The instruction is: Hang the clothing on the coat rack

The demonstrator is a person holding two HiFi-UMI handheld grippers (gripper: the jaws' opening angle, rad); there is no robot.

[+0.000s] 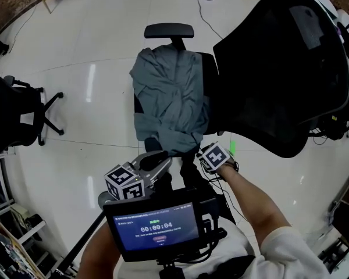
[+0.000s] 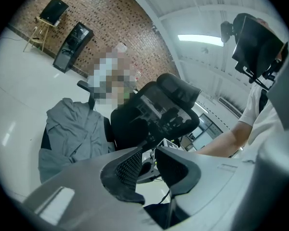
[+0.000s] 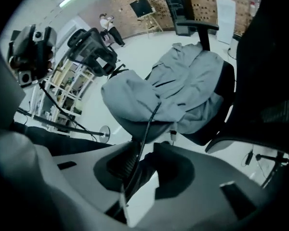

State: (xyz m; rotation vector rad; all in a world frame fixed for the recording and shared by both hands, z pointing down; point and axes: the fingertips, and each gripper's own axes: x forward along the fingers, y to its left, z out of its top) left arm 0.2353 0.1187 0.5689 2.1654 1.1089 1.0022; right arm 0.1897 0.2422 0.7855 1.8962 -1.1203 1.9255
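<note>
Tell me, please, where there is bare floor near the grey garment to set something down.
The white floor lies bare between the grey garment and the small black chair at the left, and again beyond the headrest above it. The right is crowded: the large black chair stands close against the garment.

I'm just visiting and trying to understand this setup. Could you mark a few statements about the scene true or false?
1. The gray garment lies draped over an office chair. True.
2. The left gripper holds the garment. False: its jaws stand apart, empty.
3. The garment hangs on a coat rack. False: it is on the chair.
4. A small screen near the person shows a timer. True.
</note>
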